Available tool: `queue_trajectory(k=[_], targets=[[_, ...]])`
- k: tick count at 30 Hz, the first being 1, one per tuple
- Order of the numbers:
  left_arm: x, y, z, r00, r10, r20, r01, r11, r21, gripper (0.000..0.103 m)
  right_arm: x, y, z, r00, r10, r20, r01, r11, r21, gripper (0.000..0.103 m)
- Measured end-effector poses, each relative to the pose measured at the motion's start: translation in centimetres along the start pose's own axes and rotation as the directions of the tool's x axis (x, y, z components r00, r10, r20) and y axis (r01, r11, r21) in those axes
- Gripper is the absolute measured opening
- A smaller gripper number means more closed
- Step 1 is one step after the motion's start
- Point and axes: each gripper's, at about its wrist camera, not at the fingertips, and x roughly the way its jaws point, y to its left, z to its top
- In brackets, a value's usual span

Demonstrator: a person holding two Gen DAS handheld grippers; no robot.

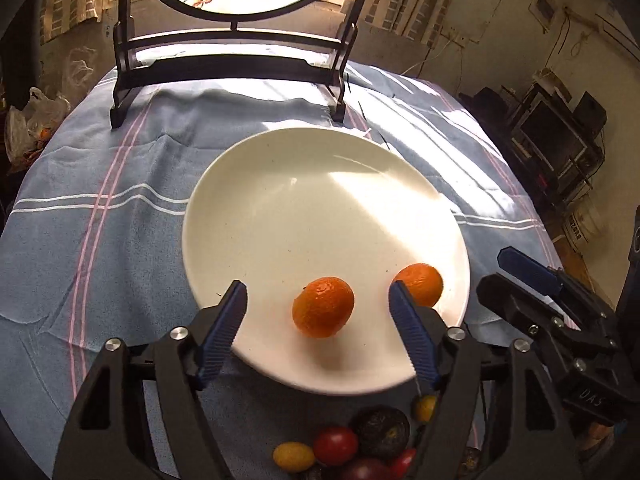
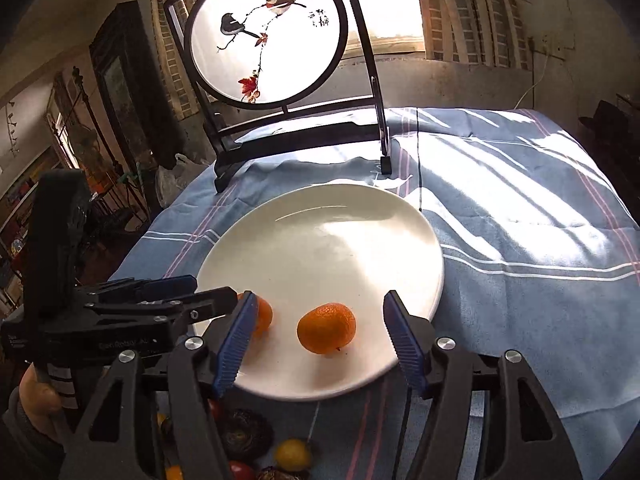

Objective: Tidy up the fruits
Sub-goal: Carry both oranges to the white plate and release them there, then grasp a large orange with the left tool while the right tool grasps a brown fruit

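A white plate (image 1: 280,184) lies on the blue cloth and holds two mandarins. In the left wrist view one mandarin (image 1: 323,307) sits between my open left gripper's (image 1: 318,292) fingers, and the other (image 1: 420,282) lies behind the right finger. In the right wrist view my open right gripper (image 2: 320,308) frames one mandarin (image 2: 326,328) on the plate (image 2: 320,240); the other mandarin (image 2: 262,316) is partly behind the left finger. Both grippers hover at the plate's near edge, empty. A pile of red and yellow cherry tomatoes (image 1: 335,446) and dark fruit (image 1: 380,426) lies below the plate.
A black stand with a round painted screen (image 2: 266,36) stands at the back of the table. The blue striped cloth (image 2: 520,220) covers the table. The other gripper shows at the right in the left wrist view (image 1: 560,312) and at the left in the right wrist view (image 2: 120,312).
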Motion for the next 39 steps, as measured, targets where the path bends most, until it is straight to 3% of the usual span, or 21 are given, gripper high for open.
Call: queue_trajectory(k=[5,12,18,23,26,31,32,33,35,39], targets=[[-5.0,-0.1,-3.4,0.998,0.005,0.06,-0.009,0.998,0.057,0.074,-4.3,0.9,-3.1,0.999,-0.01,0.034,0.012,0.999,-0.04,0.066],[-9.6,-1.6,-14.2,0.998,0.034,0.05,-0.045,0.97,0.239,0.074,-9.6,1.1,-9.9,0.999,-0.008,0.036,0.01,0.998,-0.059,0.066],[-9.8,-0.1,-20.5,0.998,0.063,0.009,-0.063,0.972,0.227,0.074,-12.5,1.5,-14.6,0.999,0.0,0.04,0.001,0.999,-0.041,0.066],[-8.4,1.8,-21.3,0.997,0.081,0.002,-0.08,0.985,0.156,0.072,-13.4,1.9,-16.7,1.0,-0.009,0.025,0.01,0.999,-0.047,0.066],[-8.1,1.7,-20.8,0.995,0.089,0.039,-0.095,0.983,0.159,0.072,-13.9,1.9,-17.5,1.0,-0.017,0.017,0.018,0.999,-0.051,0.066],[-6.6,2.4,-19.7,0.996,0.082,0.02,-0.084,0.985,0.151,0.072,-14.1,1.7,-18.4,1.0,0.005,-0.001,-0.005,0.998,-0.064,0.066],[-6.8,2.3,-19.6,0.997,0.065,0.029,-0.069,0.985,0.156,0.068,-14.0,1.7,-18.5,1.0,0.014,-0.009,-0.015,0.997,-0.071,0.066],[-6.8,1.9,-19.7,0.998,0.059,0.028,-0.063,0.981,0.182,0.053,-13.7,1.8,-18.7,1.0,0.022,-0.02,-0.023,0.997,-0.078,0.066],[-6.8,0.9,-20.1,0.996,0.083,0.038,-0.09,0.967,0.238,0.045,-13.0,2.2,-18.9,0.998,0.04,-0.051,-0.044,0.994,-0.096,0.066],[-7.7,0.4,-21.0,0.998,0.046,0.035,-0.053,0.97,0.237,0.045,-11.3,3.9,-19.4,0.994,0.055,-0.096,-0.07,0.985,-0.157,0.065]])
